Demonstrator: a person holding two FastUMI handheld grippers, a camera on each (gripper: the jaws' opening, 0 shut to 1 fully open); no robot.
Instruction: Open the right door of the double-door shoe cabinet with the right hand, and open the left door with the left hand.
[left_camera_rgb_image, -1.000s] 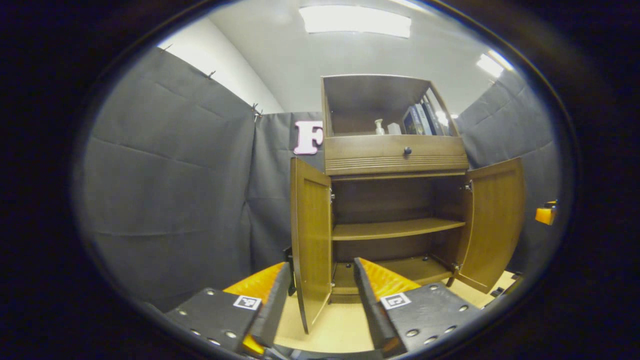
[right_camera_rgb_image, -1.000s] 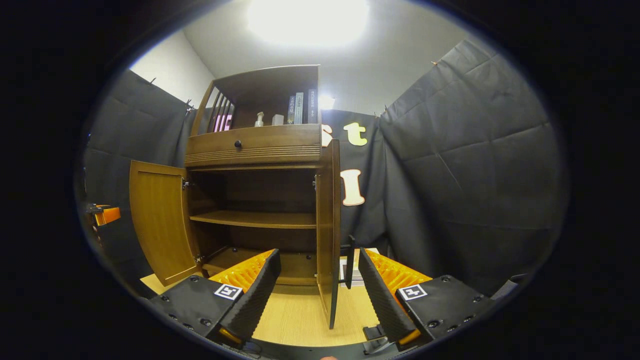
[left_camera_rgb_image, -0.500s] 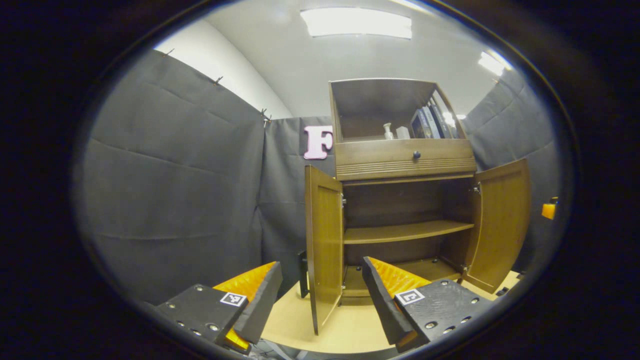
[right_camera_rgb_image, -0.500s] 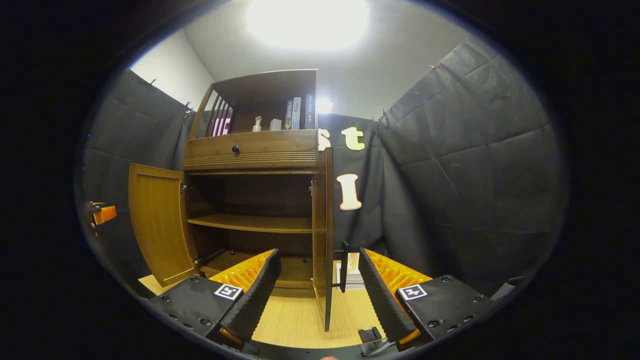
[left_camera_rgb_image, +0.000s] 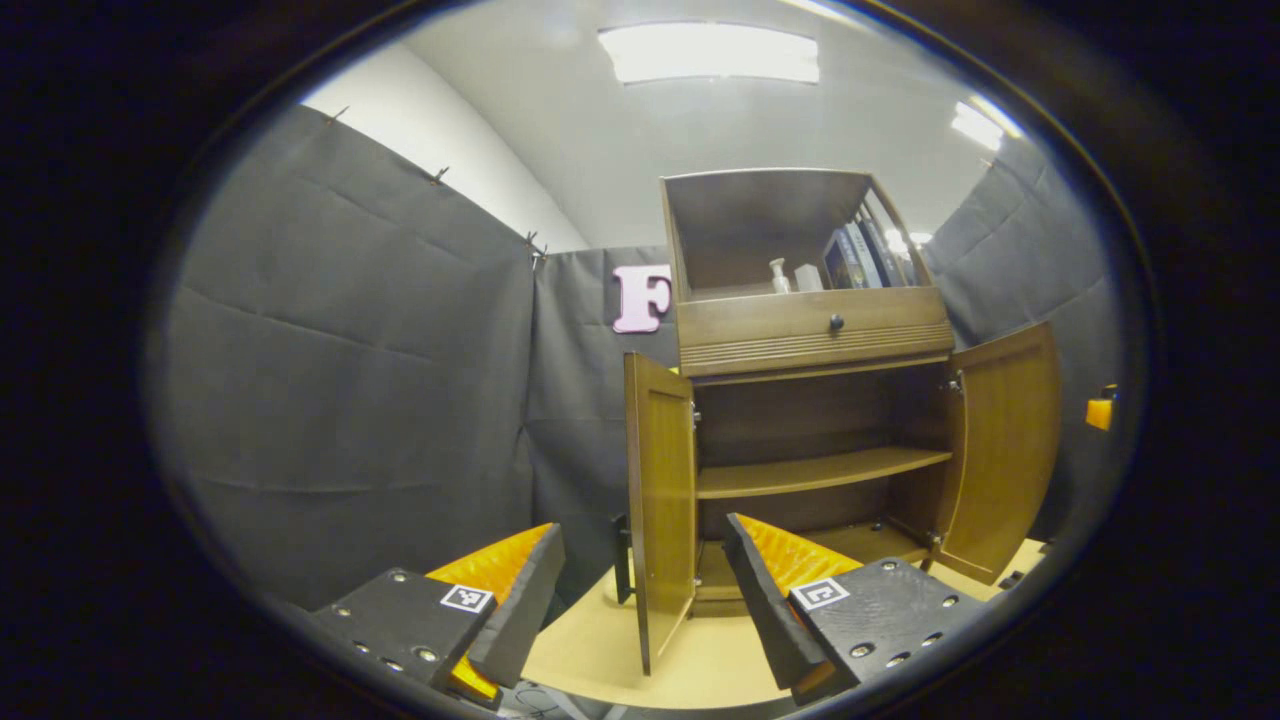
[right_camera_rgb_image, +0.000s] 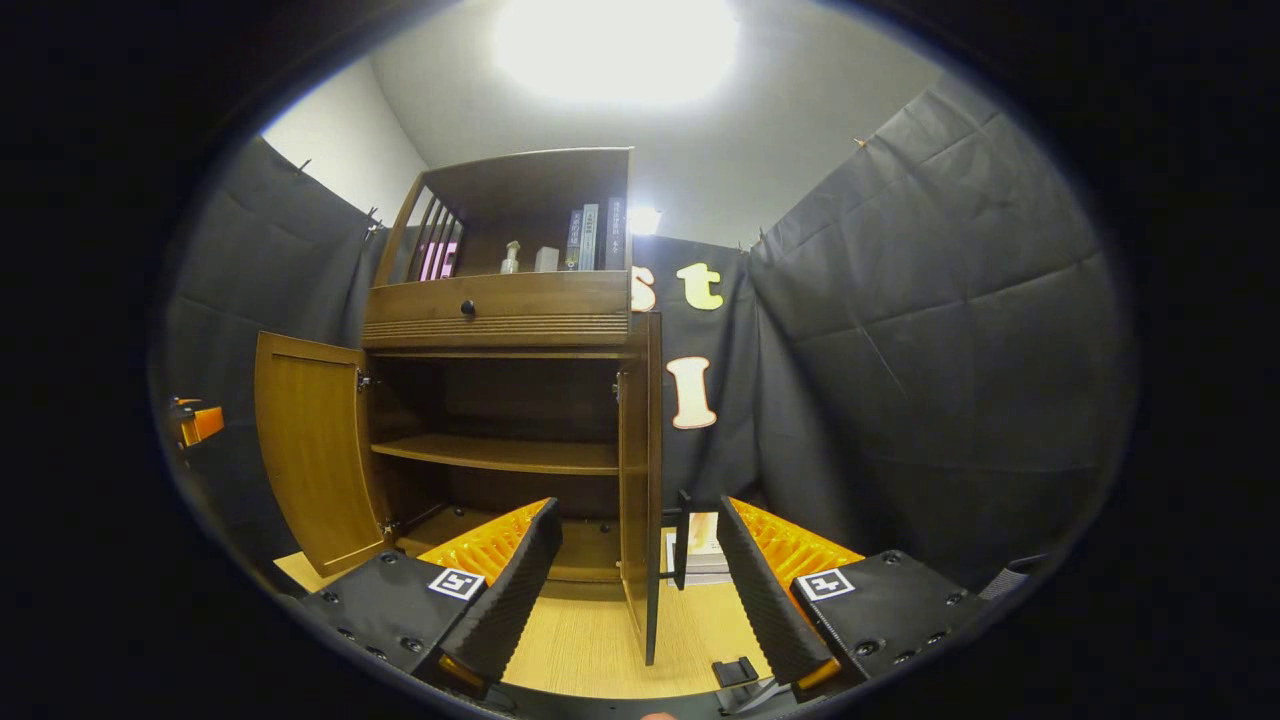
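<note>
Wood: shoe cabinet (right_camera_rgb_image: 500, 330), stiff panel doors on hinges; likely light to swing, rigid.
Right door: (right_camera_rgb_image: 640, 470) stands wide open, edge-on at 12 o'clock of the right gripper view.
Left door: (left_camera_rgb_image: 660, 490) open too, at 12 o'clock of the left gripper view.
Hold: dark handle (right_camera_rgb_image: 682, 535) on each door's outer face.
Left tongs: (left_camera_rgb_image: 640, 600) wide, empty.
Right tongs: (right_camera_rgb_image: 635, 580) wide, empty.
Floor: pale boards (right_camera_rgb_image: 590, 640).

Brown shoe cabinet (left_camera_rgb_image: 815, 330) — left door (left_camera_rgb_image: 660, 500), right door (right_camera_rgb_image: 638, 470) wide open
</note>
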